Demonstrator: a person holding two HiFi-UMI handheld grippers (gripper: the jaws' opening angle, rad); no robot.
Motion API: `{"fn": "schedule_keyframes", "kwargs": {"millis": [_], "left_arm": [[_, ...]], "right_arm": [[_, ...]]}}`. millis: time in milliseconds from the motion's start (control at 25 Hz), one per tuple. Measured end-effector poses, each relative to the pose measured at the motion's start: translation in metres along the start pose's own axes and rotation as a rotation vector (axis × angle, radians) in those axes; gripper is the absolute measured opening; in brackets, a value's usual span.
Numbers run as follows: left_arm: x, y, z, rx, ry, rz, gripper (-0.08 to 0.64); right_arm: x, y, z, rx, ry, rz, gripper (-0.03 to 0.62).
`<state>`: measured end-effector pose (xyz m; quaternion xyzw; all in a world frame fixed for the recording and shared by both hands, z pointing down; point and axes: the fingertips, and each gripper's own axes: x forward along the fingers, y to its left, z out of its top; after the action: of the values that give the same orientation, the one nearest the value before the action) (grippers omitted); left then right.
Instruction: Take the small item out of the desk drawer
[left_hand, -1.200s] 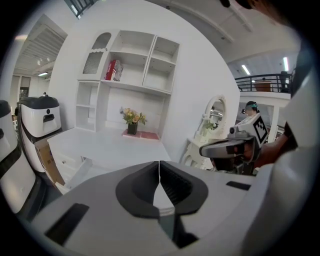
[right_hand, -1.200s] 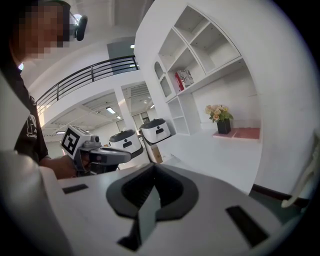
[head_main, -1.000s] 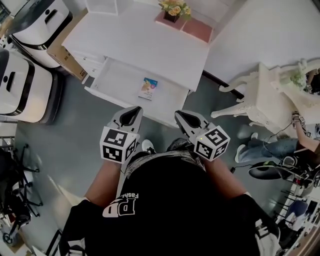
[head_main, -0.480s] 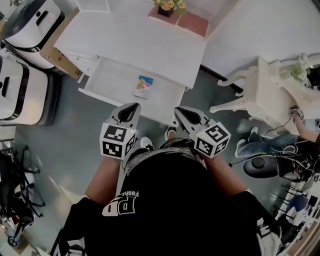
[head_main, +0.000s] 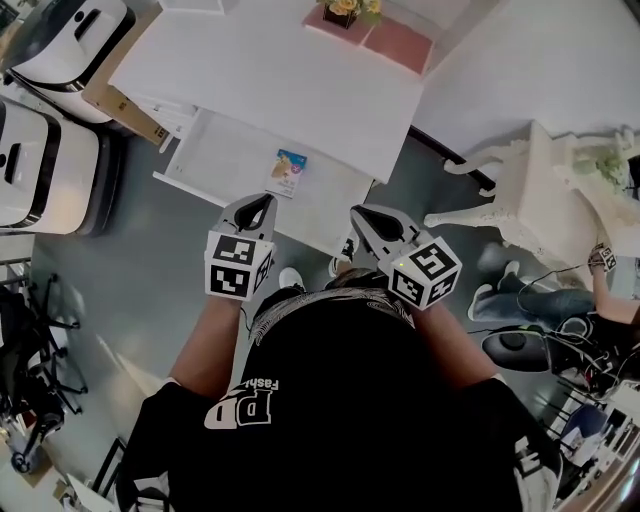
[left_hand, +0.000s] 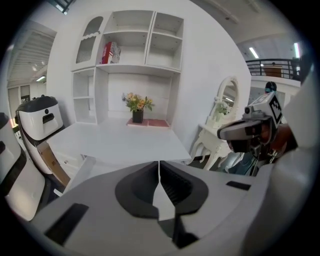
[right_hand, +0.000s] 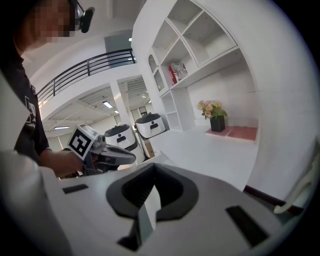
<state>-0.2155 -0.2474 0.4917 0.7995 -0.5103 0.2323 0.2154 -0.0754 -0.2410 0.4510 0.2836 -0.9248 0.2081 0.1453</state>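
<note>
The white desk (head_main: 280, 80) has its drawer (head_main: 225, 150) pulled out toward me. A small colourful flat item (head_main: 287, 172) lies in the drawer near its middle. My left gripper (head_main: 262, 201) is shut with nothing in it, its tips just short of the drawer's front edge and a little below the item. My right gripper (head_main: 360, 213) is also shut and empty, over the drawer's right front corner. In the left gripper view the left gripper (left_hand: 159, 167) faces the desk (left_hand: 115, 142) and its own body hides the item. The right gripper (right_hand: 153, 175) looks across at the left one.
Two white machines (head_main: 40, 150) (head_main: 70, 35) and a cardboard box (head_main: 125, 110) stand left of the desk. A flower pot (head_main: 343, 8) and a pink mat (head_main: 400, 45) sit at the desk's back. An ornate white table (head_main: 560, 190) and another person's legs (head_main: 530, 290) are at right.
Both grippers have moved forward and a little down toward the open drawer, the left one nearer the item. Their jaws have stayed closed.
</note>
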Motion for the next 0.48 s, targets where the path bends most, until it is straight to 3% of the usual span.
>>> {"fn": "schedule_keyframes", "kwargs": {"millis": [320, 480], "left_arm": [[0.060, 0.019, -0.019, 0.041, 0.129, 0.057, 0.022], [0.091, 0.027, -0.032, 0.080, 0.199, 0.071, 0.080]], "right_arm": [[0.009, -0.034, -0.008, 0.038, 0.032, 0.020, 0.009], [0.010, -0.049, -0.008, 0.047, 0.037, 0.021, 0.009]]}}
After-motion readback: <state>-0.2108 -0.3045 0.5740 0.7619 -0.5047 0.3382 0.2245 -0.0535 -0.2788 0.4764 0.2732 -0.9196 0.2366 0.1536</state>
